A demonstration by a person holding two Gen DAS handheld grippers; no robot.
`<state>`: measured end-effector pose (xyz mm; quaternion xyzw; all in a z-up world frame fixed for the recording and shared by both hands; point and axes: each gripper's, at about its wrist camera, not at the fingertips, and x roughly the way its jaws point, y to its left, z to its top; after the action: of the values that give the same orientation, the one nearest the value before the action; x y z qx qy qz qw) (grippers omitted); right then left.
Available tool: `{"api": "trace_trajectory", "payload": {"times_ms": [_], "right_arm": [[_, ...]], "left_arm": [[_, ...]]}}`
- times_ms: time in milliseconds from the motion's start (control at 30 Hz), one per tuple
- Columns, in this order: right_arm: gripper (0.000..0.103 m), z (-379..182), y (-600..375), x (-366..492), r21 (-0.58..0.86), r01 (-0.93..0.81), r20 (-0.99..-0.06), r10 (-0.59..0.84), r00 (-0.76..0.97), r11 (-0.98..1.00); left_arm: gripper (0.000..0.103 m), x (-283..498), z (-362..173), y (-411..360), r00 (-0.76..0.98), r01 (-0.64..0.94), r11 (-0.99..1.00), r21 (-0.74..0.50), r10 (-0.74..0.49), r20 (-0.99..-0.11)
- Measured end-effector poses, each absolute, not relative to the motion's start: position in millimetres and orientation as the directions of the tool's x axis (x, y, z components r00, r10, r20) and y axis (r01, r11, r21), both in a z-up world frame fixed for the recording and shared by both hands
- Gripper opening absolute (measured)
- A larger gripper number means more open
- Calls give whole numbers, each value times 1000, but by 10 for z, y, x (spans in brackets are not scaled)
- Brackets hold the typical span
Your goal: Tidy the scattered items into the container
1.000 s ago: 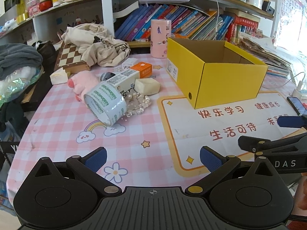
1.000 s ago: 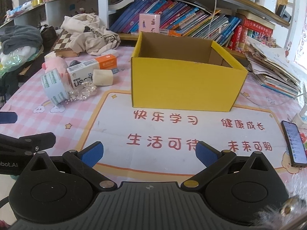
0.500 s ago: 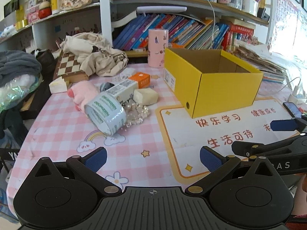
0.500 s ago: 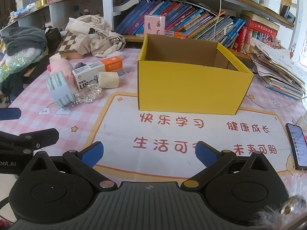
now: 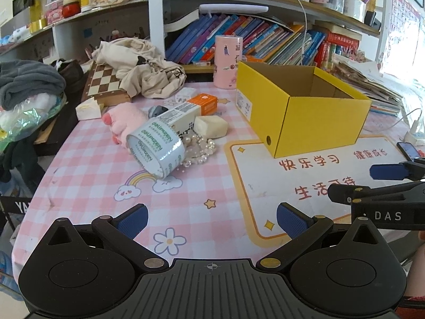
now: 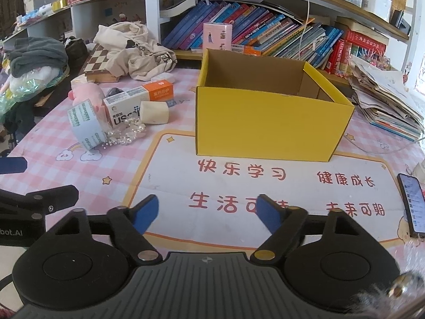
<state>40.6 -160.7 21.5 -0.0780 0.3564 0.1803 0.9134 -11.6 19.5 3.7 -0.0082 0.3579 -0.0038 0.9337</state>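
An open yellow cardboard box point(image 5: 313, 117) point(image 6: 265, 122) stands on the pink checked table, its inside bare as far as I see. To its left lie a roll of printed tape point(image 5: 156, 150) point(image 6: 86, 125), a bead string point(image 5: 199, 150) point(image 6: 124, 133), a white and orange carton point(image 5: 186, 113) point(image 6: 138, 101), a cream block point(image 5: 211, 126) point(image 6: 155, 111) and a pink plush point(image 5: 124, 119) point(image 6: 86, 93). My left gripper point(image 5: 211, 219) hangs open over the table's near edge, nothing between its fingers. My right gripper point(image 6: 208, 211) is closing over the mat, also with nothing in it.
A phone point(image 6: 410, 203) lies at the right edge of the mat. Behind the items are a chessboard point(image 5: 105, 85), crumpled cloth point(image 5: 143, 71), a pink cylinder point(image 5: 227, 62) and shelves of books. Stacked papers point(image 6: 385, 101) sit right of the box.
The right gripper's fingers have come closer together. Both views shifted slightly, so the box and items sit a little differently in frame; nothing on the table moved.
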Motion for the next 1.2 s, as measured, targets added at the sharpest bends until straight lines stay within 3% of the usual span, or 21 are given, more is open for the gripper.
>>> {"api": "trace_trajectory", "payload": {"times_ms": [100,467,633,1200], "right_arm": [[68,219,-1582,399,-12,-399,-677,286,678,917],[67,209,-1432,470,-8,-457,-672,333,661,890],[60,209,-1328,542,-10,-501,-667,368,648,865],[58,105,-883,1019,-18,-652,-703,454,547,758]], "left_arm": [[103,-132,36,218,745,-9,1000,-20,-7,-667],[103,-128,26,310,748,-27,999,-44,-9,-664],[103,-67,9,366,747,-39,998,-50,-4,-665],[103,349,-132,700,716,-175,980,-92,63,-696]]}}
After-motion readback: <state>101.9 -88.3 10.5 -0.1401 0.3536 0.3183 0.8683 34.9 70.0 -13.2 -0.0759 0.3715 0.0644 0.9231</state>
